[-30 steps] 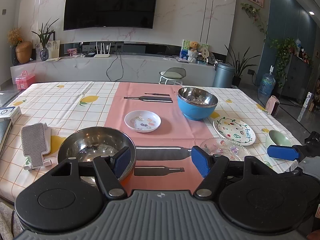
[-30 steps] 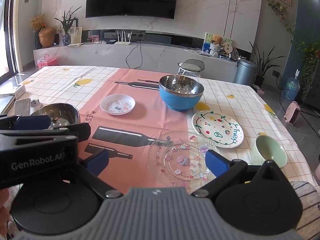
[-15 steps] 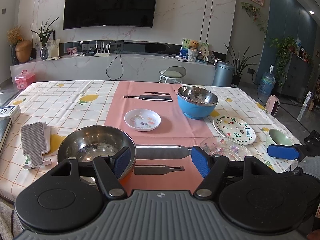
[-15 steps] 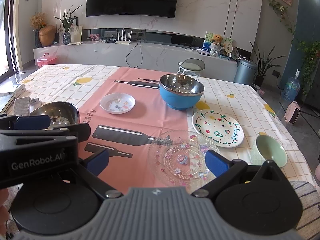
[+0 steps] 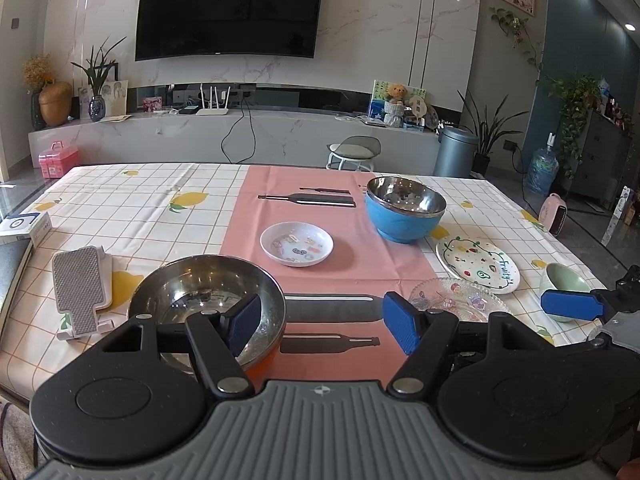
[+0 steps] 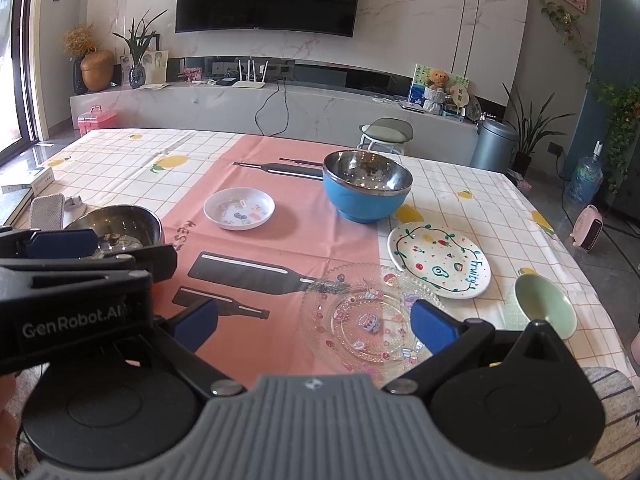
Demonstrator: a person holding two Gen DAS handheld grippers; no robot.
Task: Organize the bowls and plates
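Steel bowl (image 5: 206, 300) near left on surface (image 5: 140, 216), glass plate (image 6: 370, 320) near right, both ungrasped. Left gripper (image 5: 320, 324) and right gripper (image 6: 314, 326) hovering, jaws wide. Risk: thin glass rim slipping, chipping.

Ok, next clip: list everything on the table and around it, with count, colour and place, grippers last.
steel bowl: 1, silver, near left
blue bowl: 1, blue outside, steel inside, far centre
small plate: 1, white, stickered, on the pink runner
painted plate: 1, white with fruit drawings, right
glass plate: 1, clear, stickered, near centre
green bowl: 1, pale green, near right edge
grey stand: 1, grey and white, far left
tablecloth: 1, white check with lemons, pink runner
TV: 1, black, on wall
stool: 1, grey-green, behind table
left gripper: 1, black, blue pads, open
right gripper: 1, black, blue pads, open
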